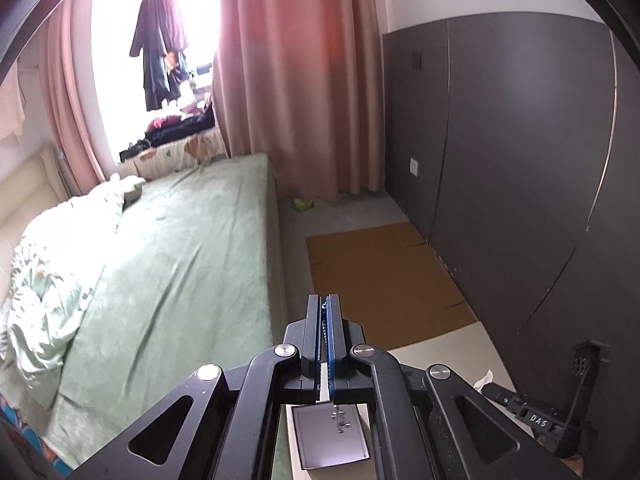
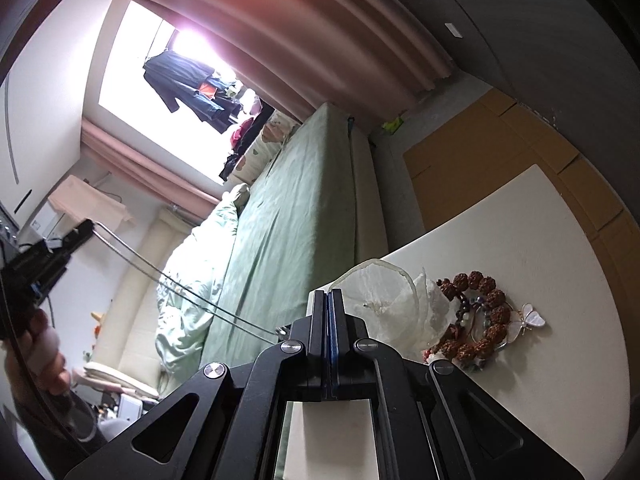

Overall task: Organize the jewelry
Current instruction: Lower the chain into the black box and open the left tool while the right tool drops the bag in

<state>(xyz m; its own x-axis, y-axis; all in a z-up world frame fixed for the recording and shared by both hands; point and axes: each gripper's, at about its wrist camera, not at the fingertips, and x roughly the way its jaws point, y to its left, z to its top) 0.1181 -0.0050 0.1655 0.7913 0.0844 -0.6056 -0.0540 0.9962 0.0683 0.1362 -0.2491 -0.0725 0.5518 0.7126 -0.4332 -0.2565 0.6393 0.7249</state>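
In the right wrist view a thin silver chain runs taut from my right gripper, whose jaws are shut on one end, to my left gripper at the far left, which holds the other end. On the white table lie a brown bead bracelet, a pearl butterfly brooch, smaller bead strands and a sheer white pouch. In the left wrist view my left gripper is shut, with small beads between the pads. A small white box with a grey pad lies below it.
A green-sheeted bed fills the left. Brown cardboard lies on the floor beside a dark grey wall. Pink curtains frame a bright window. The other gripper's body shows at the lower right of the left wrist view.
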